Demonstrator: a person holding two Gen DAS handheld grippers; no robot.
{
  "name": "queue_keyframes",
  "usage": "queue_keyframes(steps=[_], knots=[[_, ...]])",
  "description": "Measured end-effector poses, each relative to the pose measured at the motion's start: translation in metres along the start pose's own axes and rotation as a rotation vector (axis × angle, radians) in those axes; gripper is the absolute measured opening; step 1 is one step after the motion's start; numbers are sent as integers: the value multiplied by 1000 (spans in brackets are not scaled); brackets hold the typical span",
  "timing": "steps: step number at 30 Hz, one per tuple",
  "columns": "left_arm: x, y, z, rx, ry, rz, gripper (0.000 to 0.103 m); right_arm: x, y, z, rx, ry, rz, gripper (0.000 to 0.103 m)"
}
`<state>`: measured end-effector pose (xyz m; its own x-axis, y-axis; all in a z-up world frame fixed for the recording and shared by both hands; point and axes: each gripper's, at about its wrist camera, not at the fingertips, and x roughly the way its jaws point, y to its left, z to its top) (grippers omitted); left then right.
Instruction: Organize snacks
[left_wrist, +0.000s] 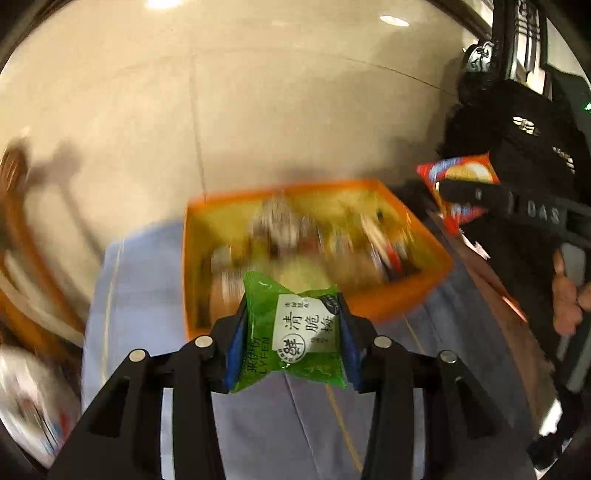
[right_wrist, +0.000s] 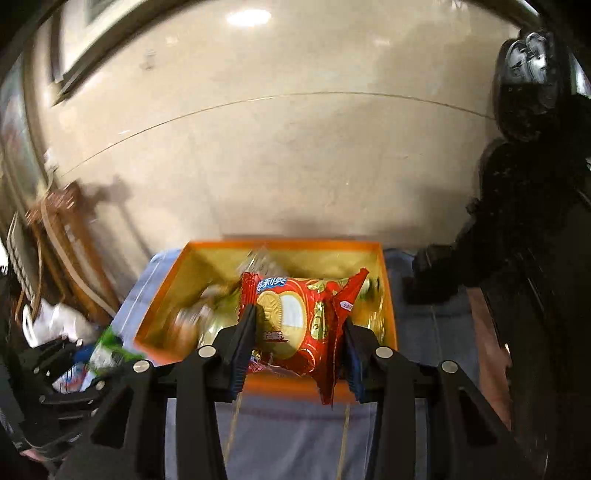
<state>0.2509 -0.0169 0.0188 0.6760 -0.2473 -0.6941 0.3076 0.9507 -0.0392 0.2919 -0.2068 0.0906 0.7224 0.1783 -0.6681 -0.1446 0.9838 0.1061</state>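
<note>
My left gripper (left_wrist: 291, 325) is shut on a green snack packet (left_wrist: 295, 332) with a white label, held above the near edge of an orange box (left_wrist: 192, 266) full of mixed snacks. My right gripper (right_wrist: 299, 332) is shut on a red biscuit packet (right_wrist: 295, 317), held over the near side of the same orange box (right_wrist: 159, 306). In the left wrist view the right gripper (left_wrist: 469, 195) with the red packet (left_wrist: 461, 171) hangs at the box's right. In the right wrist view the left gripper (right_wrist: 81, 369) with the green packet (right_wrist: 110, 350) is at lower left.
The box stands on a blue-grey cloth (left_wrist: 140, 295) over a table. A wooden chair (right_wrist: 70, 240) is at the left, with white bags (left_wrist: 29, 398) below it. A person in black (left_wrist: 524, 147) stands at the right. Beige tiled floor lies beyond.
</note>
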Motion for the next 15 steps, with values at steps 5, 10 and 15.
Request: queue_keyframes(steps=[5,10,15], knots=[[54,-8,40,107,38,84,92,61,-6,25,-101,132,16,98],[45,-37,-1,332,21,144,99,57,-39,-21,15,287,-110,99],[-36,-94,-119,703,-24,-18,99,-9,-73,-131,299,507,-155,99]])
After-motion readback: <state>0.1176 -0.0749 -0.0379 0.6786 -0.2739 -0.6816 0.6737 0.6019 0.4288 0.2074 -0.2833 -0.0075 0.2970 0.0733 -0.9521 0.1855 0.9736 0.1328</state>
